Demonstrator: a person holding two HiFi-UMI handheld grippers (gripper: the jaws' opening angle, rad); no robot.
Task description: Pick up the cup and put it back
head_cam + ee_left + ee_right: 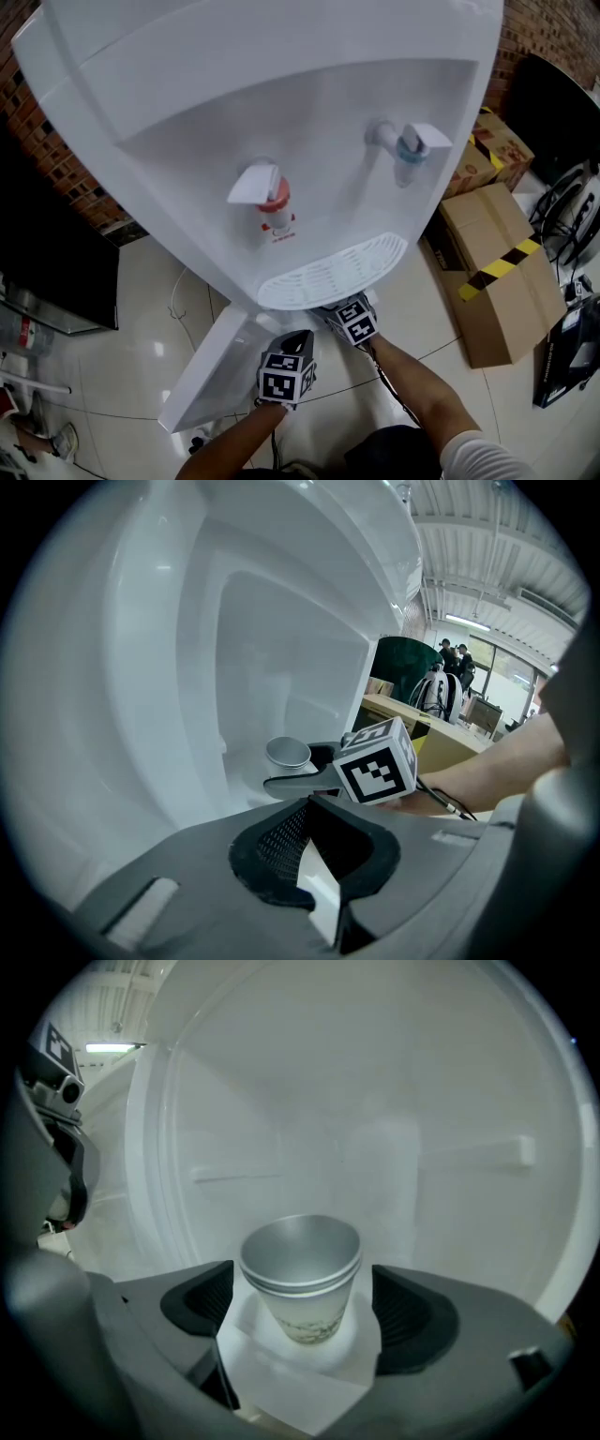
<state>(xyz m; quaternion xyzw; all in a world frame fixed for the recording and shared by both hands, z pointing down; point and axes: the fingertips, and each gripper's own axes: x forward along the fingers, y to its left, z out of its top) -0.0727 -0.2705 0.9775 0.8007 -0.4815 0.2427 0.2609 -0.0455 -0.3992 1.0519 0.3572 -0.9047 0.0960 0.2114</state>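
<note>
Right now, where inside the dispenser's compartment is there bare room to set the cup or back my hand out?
Bare compartment floor lies on both sides of the cup and behind it, up to the white walls. Crowded at the cup: the right tongs stand open around it, slim gaps each side.

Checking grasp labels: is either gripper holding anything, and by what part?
Nothing held. The right gripper stands open around the cup, pads clear of it; left gripper is shut and empty.
</note>
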